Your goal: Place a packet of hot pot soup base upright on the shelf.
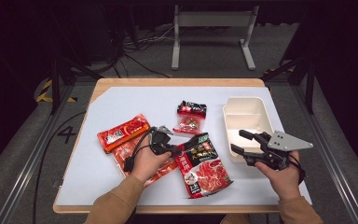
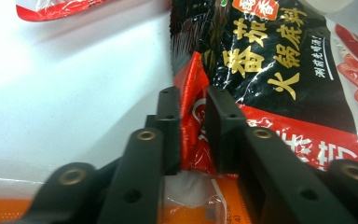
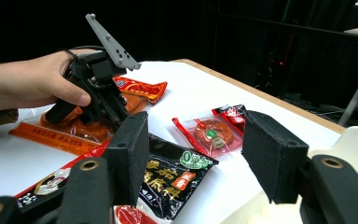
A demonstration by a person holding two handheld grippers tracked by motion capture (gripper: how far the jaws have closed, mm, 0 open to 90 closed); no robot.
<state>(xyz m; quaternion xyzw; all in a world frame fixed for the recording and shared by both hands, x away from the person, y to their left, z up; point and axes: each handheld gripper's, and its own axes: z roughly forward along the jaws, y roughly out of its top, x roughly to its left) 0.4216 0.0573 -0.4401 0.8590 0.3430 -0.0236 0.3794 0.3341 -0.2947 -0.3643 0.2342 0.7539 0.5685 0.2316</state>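
A black-and-red hotpot packet lies flat at the front middle of the white mat. My left gripper is shut on its near-left edge. In the left gripper view the two black pads pinch the packet's red border, with the left gripper low over the mat. My right gripper is held open above the near-left corner of the cream container, with nothing between its jaws. The right gripper view looks between the wide jaws of the right gripper at the packet.
An orange-red packet lies left of centre, and a clear orange one lies under the left hand. A small red-and-black packet sits mid-table. The table's wooden edge runs along the back, with a metal stand on the floor behind it.
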